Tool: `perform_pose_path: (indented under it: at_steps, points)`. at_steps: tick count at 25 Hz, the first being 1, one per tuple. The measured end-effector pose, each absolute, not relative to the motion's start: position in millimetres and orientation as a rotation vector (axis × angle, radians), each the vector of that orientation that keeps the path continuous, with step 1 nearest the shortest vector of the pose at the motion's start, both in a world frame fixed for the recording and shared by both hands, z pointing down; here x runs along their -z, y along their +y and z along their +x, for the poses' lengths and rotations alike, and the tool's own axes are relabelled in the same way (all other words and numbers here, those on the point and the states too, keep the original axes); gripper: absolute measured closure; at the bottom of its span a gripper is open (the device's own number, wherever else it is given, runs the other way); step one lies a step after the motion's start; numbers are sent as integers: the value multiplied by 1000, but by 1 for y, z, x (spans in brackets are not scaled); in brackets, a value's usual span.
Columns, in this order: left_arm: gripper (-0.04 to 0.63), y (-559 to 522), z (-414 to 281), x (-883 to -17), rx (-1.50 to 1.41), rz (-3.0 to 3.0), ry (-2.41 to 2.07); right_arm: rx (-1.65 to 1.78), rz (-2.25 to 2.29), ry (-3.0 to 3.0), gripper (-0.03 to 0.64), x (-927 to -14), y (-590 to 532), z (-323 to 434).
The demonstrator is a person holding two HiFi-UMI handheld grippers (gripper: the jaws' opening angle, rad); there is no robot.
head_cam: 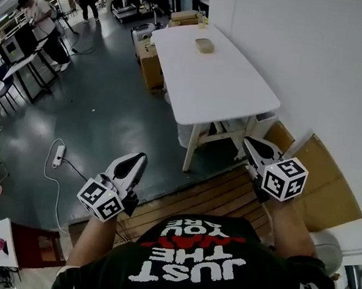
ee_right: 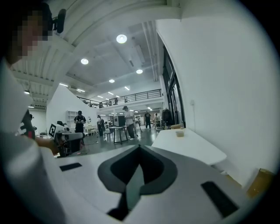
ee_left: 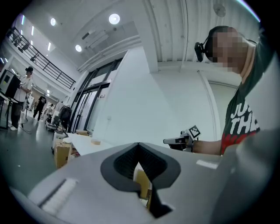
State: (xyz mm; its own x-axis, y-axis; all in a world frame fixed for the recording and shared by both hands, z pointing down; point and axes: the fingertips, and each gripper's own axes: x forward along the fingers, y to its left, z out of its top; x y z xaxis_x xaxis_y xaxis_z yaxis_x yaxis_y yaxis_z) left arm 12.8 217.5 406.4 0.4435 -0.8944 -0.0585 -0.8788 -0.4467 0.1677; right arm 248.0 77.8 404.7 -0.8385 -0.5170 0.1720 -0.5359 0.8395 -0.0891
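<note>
Both grippers are held in the air in front of the person's chest, over a wooden platform [head_cam: 214, 195]. My left gripper [head_cam: 140, 159] points at the grey floor, its jaws pressed together to a point with nothing between them. My right gripper [head_cam: 248, 142] hangs near the end of a long white table [head_cam: 210, 78], also shut and empty. In the left gripper view the jaws [ee_left: 139, 146] meet at the tip, and the right gripper [ee_left: 179, 141] shows beyond them. From the right gripper view, the shut jaws [ee_right: 139, 148] face the table [ee_right: 188, 146].
A small tan object [head_cam: 204, 44] lies far down the table. Cardboard boxes [head_cam: 151, 68] stand to the table's left, and a brown cardboard panel [head_cam: 325, 187] leans on the white wall at right. A power strip [head_cam: 59, 155] with cable lies on the floor. People stand far back left.
</note>
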Motion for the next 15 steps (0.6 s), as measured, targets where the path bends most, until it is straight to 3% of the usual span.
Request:
perform_pose_path:
  at_steps: [8, 15]
  points:
    - [588, 207, 52, -407, 191, 2505, -1672, -235, 719, -2924, 611, -415, 51, 278]
    - [588, 192, 23, -416, 171, 2451, -1728, -263, 662, -2937, 611, -426, 25, 250]
